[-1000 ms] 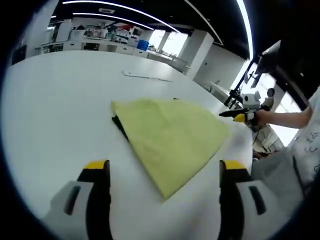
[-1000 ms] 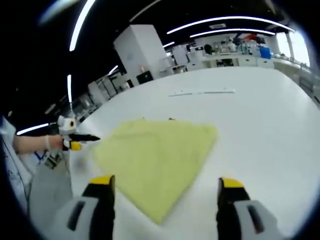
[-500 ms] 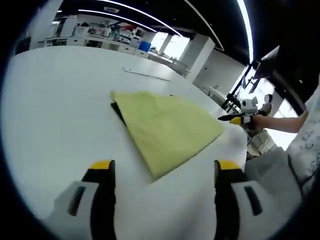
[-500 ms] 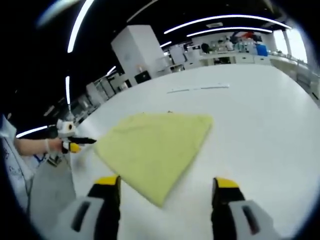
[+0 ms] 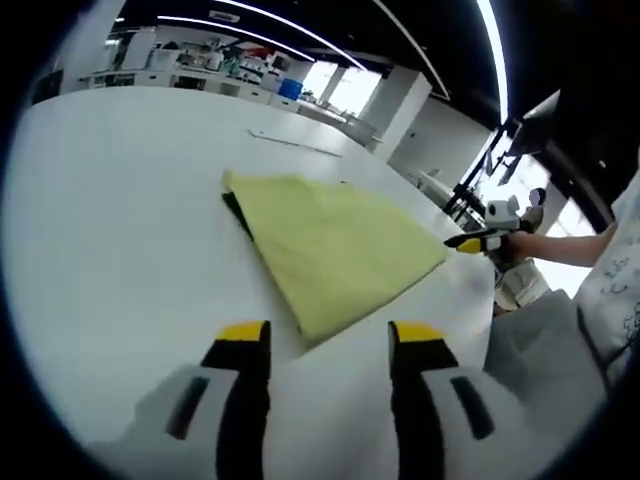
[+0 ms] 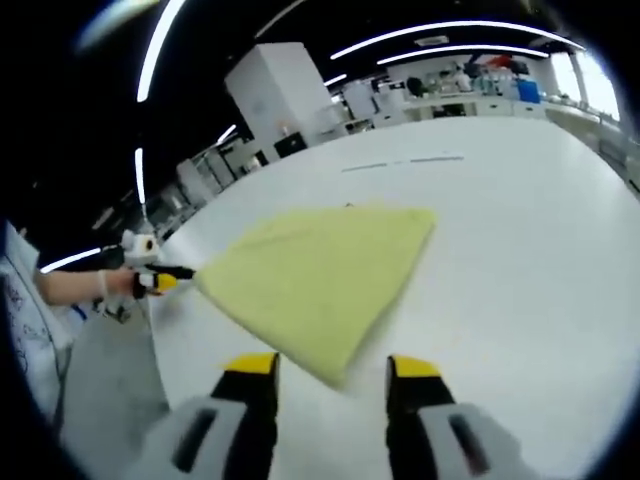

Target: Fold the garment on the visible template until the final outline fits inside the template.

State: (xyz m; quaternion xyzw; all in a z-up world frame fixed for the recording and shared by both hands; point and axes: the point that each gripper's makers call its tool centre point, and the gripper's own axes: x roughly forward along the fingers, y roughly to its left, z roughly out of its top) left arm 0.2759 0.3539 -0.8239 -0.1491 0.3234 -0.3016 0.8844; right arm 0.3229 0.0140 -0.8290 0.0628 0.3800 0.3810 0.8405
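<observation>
- Setting: large open workroom with long ceiling light strips point(image 5: 300, 22), white pillars point(image 6: 280, 95) and distant benches crowded with equipment point(image 6: 470, 85).
- White table point(image 5: 110, 220): broad, round-edged surface spreading across both views; a thin pale strip point(image 5: 295, 146) lies on it beyond the cloth, well apart from it.
- Yellow-green garment point(image 5: 330, 245): folded flat on the table into a roughly four-sided shape, one pointed corner toward the grippers. Seen in the right gripper view point(image 6: 320, 270) with the same outline.
- Dark template point(image 5: 236, 210): only a narrow dark edge shows, peeking from under the garment's far-left side in the left gripper view; the rest is covered by the cloth.
- Left gripper point(image 5: 325, 345): yellow-tipped jaws rise from the bottom of its own view, parted with a moderate gap, nothing between them. The garment's near corner lies just ahead of the tips, on the table. The same gripper shows at the left of the right gripper view, held by a hand point(image 6: 95, 285) close to the garment's side corner; contact cannot be judged there.
- Right gripper point(image 6: 330, 365): jaws likewise parted and holding nothing, the garment's near corner just ahead of the gap. It shows at the right of the left gripper view, held by a hand point(image 5: 525, 243), tip near the garment's right corner.
- Person: forearm and a white printed sleeve point(image 5: 620, 290) at the frame edge.
</observation>
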